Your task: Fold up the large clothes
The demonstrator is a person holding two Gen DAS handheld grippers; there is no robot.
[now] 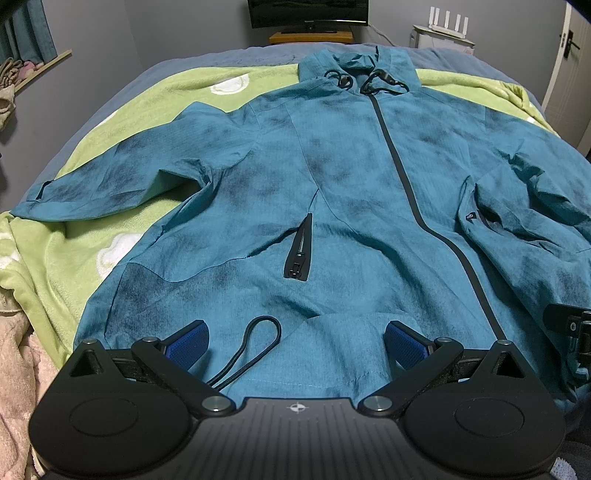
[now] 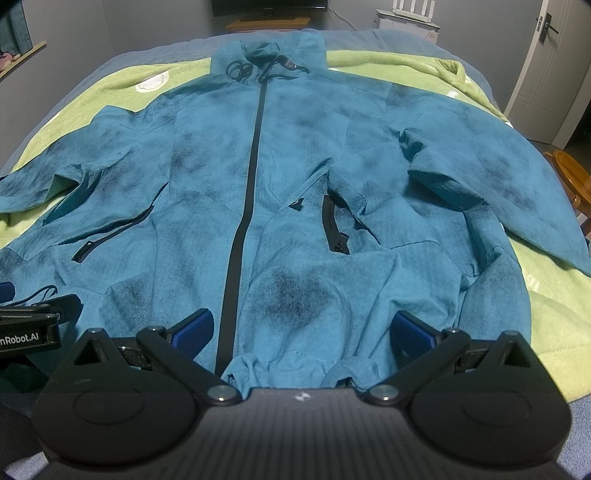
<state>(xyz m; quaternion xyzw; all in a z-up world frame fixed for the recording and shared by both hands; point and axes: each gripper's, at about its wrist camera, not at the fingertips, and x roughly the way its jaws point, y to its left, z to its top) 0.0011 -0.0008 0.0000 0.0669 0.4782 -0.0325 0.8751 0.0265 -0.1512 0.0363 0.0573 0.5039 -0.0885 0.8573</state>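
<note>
A large teal hooded jacket lies spread face up on the bed, zipped, sleeves out to both sides; it also fills the right wrist view. My left gripper is open over the jacket's bottom hem, left of the black front zipper, with a black drawcord loop between its blue pads. My right gripper is open over the hem right of the zipper, holding nothing. The right gripper shows at the left wrist view's right edge, and the left gripper shows at the right wrist view's left edge.
A light green blanket covers the grey-blue bed under the jacket. Pink fabric is bunched at the bed's left edge. A TV stands beyond the bed, a door and a wooden stool to the right.
</note>
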